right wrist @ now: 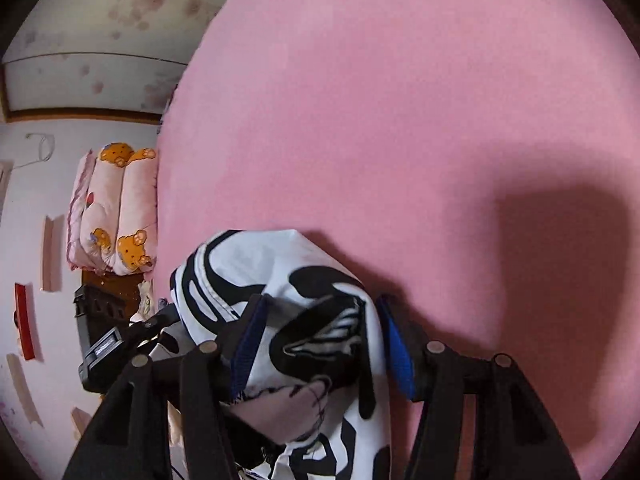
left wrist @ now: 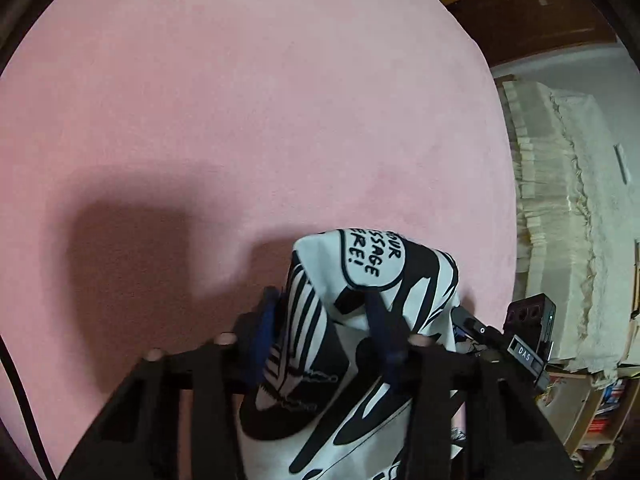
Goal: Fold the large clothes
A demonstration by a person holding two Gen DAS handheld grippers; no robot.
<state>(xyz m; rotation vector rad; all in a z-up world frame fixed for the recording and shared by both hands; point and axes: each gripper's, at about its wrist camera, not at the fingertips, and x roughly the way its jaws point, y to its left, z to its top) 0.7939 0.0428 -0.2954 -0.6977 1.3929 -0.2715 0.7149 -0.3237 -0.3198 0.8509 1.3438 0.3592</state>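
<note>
A white garment with bold black printed patterns (left wrist: 360, 280) hangs bunched in my left gripper (left wrist: 320, 320), whose blue-padded fingers (left wrist: 264, 332) are shut on a fold of it above the pink bed surface (left wrist: 240, 100). Printed lettering shows on the cloth. In the right wrist view the same garment (right wrist: 280, 280) is bunched between the blue pads (right wrist: 396, 344) of my right gripper (right wrist: 320, 336), which is shut on it. The other gripper shows at the side in each view, the right one in the left view (left wrist: 528, 340) and the left one in the right view (right wrist: 108, 348).
The pink sheet (right wrist: 400, 100) fills most of both views, with dark shadows of the grippers on it. A folded quilt with bear print (right wrist: 116, 208) lies beside the bed. A pale lace curtain (left wrist: 568, 200) and a bookshelf (left wrist: 600, 412) stand at the right.
</note>
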